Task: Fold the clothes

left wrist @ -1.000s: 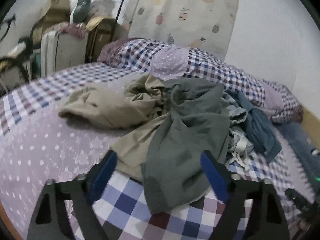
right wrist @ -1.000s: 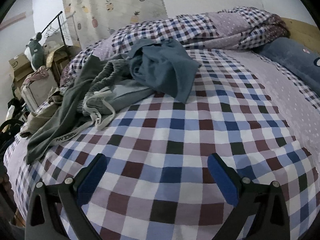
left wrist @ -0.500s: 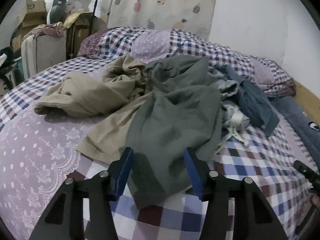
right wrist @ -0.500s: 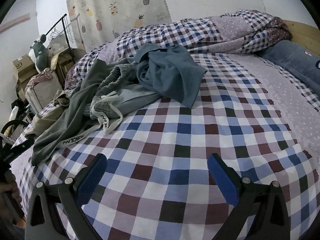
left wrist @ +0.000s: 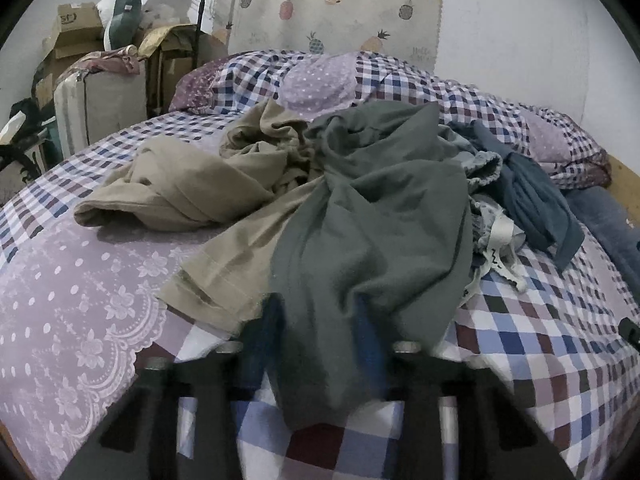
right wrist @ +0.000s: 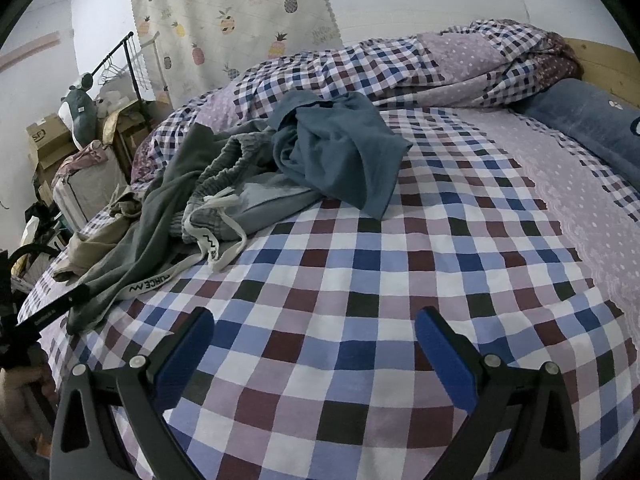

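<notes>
While my left gripper (left wrist: 316, 328) is closing, its blue pads sit on either side of the near hem of the rumpled grey-green cotton garment (left wrist: 380, 216), with that cloth plainly between them; the pads are motion-blurred, so I would only say they seem to be pressing the fabric, not that the pinch is firm. The garment sprawls down the middle of the pile toward me on the checked purple, blue and white bedspread (left wrist: 540, 352). From this wrist I get what the other camera barely shows: the crumpled tan trousers (left wrist: 180, 184) lying left of the grey-green piece, one leg tucked under its edge, and the lilac lace-printed panel (left wrist: 72, 320) of the bedding at lower left.

My right gripper (right wrist: 314, 344) stands wide apart with nothing between its jaws, hovering over bare check cloth. This view gives me the far side of the heap: the slate-blue knit top (right wrist: 344, 160) on top, touching the pale grey drawstring shorts (right wrist: 244, 196) with their white cord, and the grey-green garment trailing off to the left edge. It also catches the left tool's black finger (right wrist: 52, 308) at that hem, and a dark blue pillow (right wrist: 592, 120) by the wooden headboard (right wrist: 608, 60).
</notes>
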The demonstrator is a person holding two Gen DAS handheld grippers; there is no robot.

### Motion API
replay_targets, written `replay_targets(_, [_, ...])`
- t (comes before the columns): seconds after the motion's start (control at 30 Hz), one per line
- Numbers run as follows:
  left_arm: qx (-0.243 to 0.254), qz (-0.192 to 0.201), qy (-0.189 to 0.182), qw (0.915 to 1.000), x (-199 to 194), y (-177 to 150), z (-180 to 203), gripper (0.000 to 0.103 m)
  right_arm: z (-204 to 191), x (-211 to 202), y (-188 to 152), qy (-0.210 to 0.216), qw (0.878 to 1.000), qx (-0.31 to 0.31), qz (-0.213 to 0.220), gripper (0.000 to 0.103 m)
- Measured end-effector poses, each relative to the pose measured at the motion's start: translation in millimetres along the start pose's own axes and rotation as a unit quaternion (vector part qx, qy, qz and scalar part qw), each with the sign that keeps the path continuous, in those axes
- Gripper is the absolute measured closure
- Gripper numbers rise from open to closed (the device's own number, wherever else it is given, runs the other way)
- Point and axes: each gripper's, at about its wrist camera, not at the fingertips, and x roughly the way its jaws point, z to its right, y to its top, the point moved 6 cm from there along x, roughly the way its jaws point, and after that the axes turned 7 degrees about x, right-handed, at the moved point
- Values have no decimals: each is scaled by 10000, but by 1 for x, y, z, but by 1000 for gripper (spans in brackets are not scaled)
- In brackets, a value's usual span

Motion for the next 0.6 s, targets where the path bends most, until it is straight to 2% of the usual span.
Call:
replay_targets(0.07, [-57,80,-93,9999,-5,3,4,89,1,-1,1,-1,10000,12,10,0])
replay_targets(0.23, [199,444,-344,9982,-28,11,32,91,1,-4,2,21,10000,3,52,0])
replay_targets(0.33, [438,749,-705,9937,-46,14,56,91,0,-5,2,55,10000,-1,58,0])
replay_targets(0.5, [1029,962,-1648,9762,-73,4,117,92,-3,-6,2,131,9999,-18,64,0])
replay_targets(0.6, [1372,789,-2358,9588,-83,-14,157,92,-8,-10,4,333,9994,-3,103,0])
